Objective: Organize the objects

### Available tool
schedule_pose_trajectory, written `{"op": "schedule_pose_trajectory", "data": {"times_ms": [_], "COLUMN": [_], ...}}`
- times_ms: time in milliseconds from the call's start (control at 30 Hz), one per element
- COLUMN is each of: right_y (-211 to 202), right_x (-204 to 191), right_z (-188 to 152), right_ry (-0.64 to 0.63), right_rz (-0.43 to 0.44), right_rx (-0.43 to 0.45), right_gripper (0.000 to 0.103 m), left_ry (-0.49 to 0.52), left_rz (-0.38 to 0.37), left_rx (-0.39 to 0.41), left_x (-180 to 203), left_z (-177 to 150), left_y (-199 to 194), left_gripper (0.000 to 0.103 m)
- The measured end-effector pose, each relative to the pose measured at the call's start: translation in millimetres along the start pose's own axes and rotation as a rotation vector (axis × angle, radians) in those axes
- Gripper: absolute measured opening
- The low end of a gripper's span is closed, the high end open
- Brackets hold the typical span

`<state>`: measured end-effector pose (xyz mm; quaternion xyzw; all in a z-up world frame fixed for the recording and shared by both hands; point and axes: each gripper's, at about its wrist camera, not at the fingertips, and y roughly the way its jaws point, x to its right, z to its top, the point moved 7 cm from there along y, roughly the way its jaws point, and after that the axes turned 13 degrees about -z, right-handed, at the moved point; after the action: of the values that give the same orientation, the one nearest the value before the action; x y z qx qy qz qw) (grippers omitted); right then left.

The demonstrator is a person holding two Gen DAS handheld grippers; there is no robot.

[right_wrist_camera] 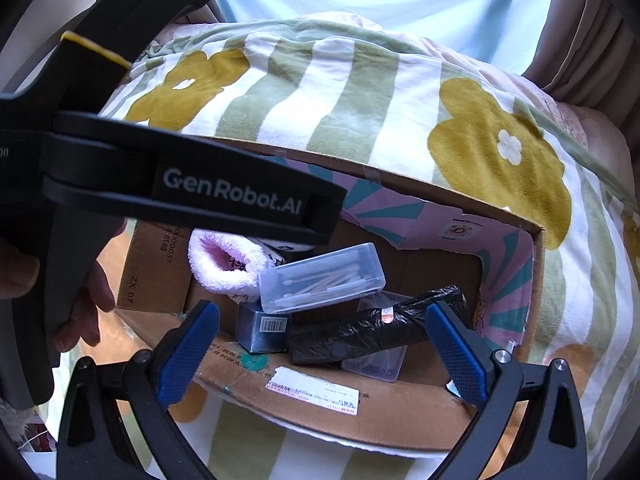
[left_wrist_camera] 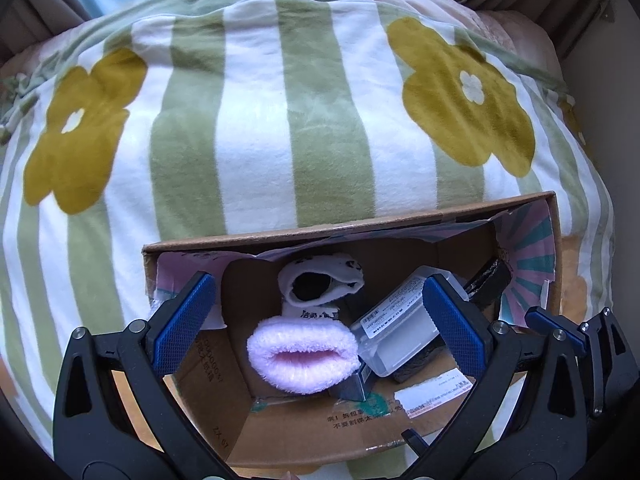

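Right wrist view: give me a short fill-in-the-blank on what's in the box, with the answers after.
1. The clear case holds cotton ____.
2. The black bag roll lies ____ of the blue carton.
3. The cardboard box sits on a ____ blanket.
4. The fingers of the right gripper stand ____.

Answers: swabs; right; flowered; open

Striped flower blanket (left_wrist_camera: pixel 260 128), beige curtains (right_wrist_camera: pixel 592 32) behind.
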<state>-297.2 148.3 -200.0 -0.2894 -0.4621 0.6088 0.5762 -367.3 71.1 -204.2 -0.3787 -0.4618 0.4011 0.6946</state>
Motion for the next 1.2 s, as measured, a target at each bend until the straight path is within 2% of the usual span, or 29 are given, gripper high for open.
{"op": "schedule_pose_trajectory", "data": {"times_ms": [267,467,733,867,1000,1200], "right_y": [-52.6,-106.1,-175.7,-196.9,-210.6,-216.8], "right_x": [9.8,19.3,30.8,35.1,40.3,42.0], "right_z": [-12.2,-21.9,-41.5,-56.6,-73.2,-101.1], "right_ry": [0.017,0.043,0.09,0.148,0.194,0.271], "right_rz": [-0.023,-0.03,-0.056,-0.046,-0.095,-0.111], "right_rx": [0.028,0.058,0.119,0.114,0.096,0.061], "right_gripper": [0.103,0.103,0.103,0.103,0.103,0.103], "left_ry": [0.002,0.007,-0.008,-0.012,0.003,0.004], "left_rz": [0.0,0.018,0.042,0.055,0.073,0.064], "left_rx": [0.063,0.126,0.211,0.245,0.273,0.29], "left_x": [12.6,23.4,28.6,31.9,37.3,44.5], "left_z": [-6.6,-32.4,-94.4,-130.9,-165.8,-206.6], "left_y": [-61.2,-125.9,-202.4,-227.9,-241.8,-243.0], "left_gripper": [0.103,0.103,0.103,0.103,0.103,0.103]}}
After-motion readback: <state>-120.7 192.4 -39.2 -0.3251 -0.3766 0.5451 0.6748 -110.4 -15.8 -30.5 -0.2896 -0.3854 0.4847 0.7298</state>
